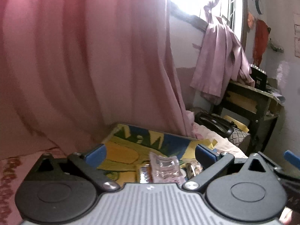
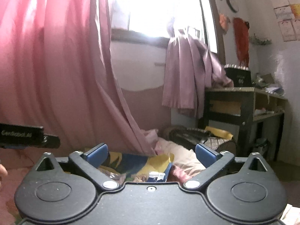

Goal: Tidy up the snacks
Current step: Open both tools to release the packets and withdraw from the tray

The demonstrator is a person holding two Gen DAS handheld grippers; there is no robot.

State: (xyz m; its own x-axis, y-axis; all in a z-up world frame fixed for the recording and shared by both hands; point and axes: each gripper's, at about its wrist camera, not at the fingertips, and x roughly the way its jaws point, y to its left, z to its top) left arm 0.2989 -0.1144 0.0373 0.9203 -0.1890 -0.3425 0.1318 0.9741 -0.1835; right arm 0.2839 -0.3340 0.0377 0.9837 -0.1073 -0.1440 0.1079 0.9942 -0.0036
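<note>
Hanging well above the bedding, the left tongs (image 1: 150,154) stand wide apart with nothing between the blue pads (image 1: 94,155). Below them lies a yellow, blue and green printed box (image 1: 142,142), set against the pink curtain (image 1: 84,56). On it rest the snacks: a clear pinkish packet (image 1: 166,168), touching a shiny brown wrapper (image 1: 144,174) on its left, with a small round item (image 1: 193,168) just beside it on the right, too blurred to name.

Further right, the right tongs (image 2: 151,152) are likewise spread and empty, pointing almost level toward the window wall. Under them the right wrist view shows the box edge, a blue-and-white pack (image 2: 156,176) and a crumpled clear wrapper (image 2: 114,176), partly hidden by the tool body. The left tool's black body (image 2: 28,136) sits at that view's left edge.

Judging by this, the step in hand is a fresh pick. To do it well, tilt one pair of tongs down first so the target packet shows fully between the pads, approach from above, and pinch across the packet's narrow edge, not its slippery flat face. Keep the two tools apart.
</note>
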